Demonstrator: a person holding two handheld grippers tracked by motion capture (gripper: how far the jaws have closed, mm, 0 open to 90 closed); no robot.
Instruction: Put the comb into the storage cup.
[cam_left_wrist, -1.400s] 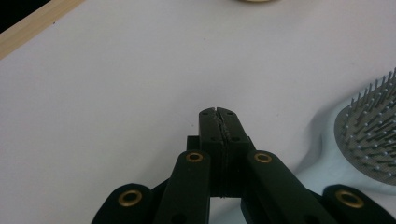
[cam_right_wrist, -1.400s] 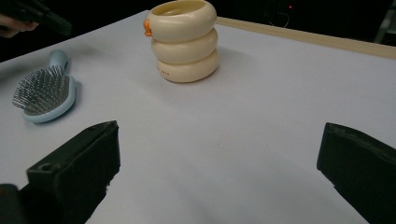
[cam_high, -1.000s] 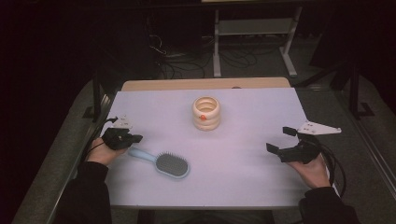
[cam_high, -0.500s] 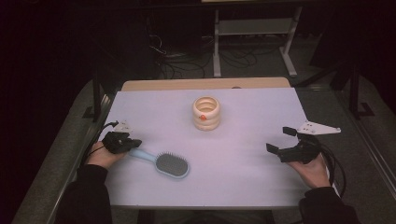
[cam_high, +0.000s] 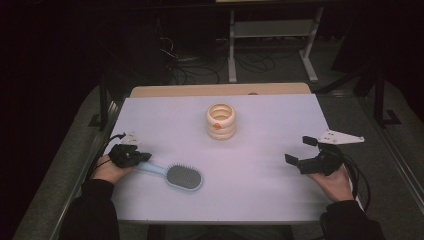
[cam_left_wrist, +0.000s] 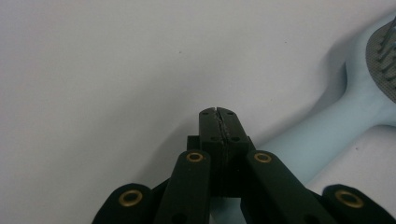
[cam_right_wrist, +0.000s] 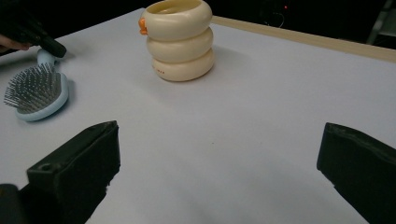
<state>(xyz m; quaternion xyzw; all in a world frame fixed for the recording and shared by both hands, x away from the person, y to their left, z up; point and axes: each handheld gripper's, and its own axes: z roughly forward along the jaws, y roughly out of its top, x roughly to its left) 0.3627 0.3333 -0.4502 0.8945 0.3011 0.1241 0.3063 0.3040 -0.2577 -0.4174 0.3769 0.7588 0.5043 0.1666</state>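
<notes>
A light blue hairbrush (cam_high: 184, 177) lies bristles up on the white table top (cam_high: 260, 200), front left. My left gripper (cam_high: 144, 157) is at the end of the brush's handle, shut. In the left gripper view its jaws (cam_left_wrist: 218, 112) meet with nothing between them, and the handle (cam_left_wrist: 322, 140) lies just to their right. A cream holder of stacked rings (cam_high: 221, 121) with an orange mark stands upright at the centre back. My right gripper (cam_high: 300, 150) rests open at the right, its jaws wide apart (cam_right_wrist: 219, 135) and pointed toward the ringed holder (cam_right_wrist: 180, 39) and the brush (cam_right_wrist: 35, 91).
A wooden strip (cam_high: 220, 90) runs along the table's far edge. Beyond it the dark floor holds cables and a metal stand (cam_high: 270, 30). Bare white surface lies between the brush and my right gripper.
My left gripper has shifted slightly toward the near edge, staying by the brush handle. The right gripper, brush and ringed holder have not moved.
</notes>
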